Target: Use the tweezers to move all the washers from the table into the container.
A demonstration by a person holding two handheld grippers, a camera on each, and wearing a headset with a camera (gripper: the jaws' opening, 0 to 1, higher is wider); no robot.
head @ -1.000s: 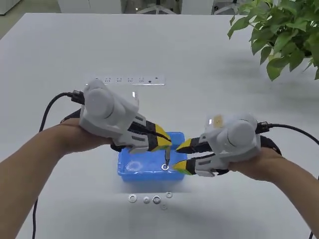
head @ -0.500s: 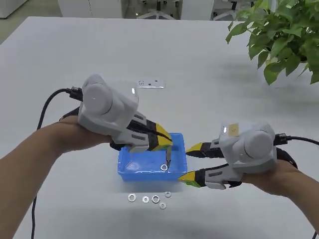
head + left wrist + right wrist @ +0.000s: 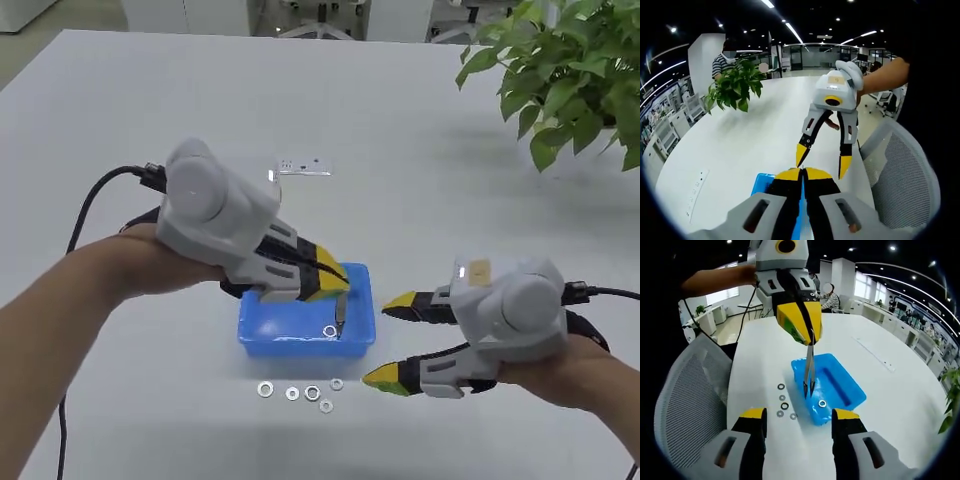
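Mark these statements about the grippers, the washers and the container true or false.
1. The left gripper is shut on the tweezers. True.
2. The right gripper grips a washer. False: its jaws stand apart and hold nothing.
3. Five washers lie on the table outside the container. True.
4. The container is red. False: it is blue.

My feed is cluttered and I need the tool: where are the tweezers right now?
In the right gripper view the tweezers hang from the shut left gripper, tips down over the blue container, close beside a washer lying in it.
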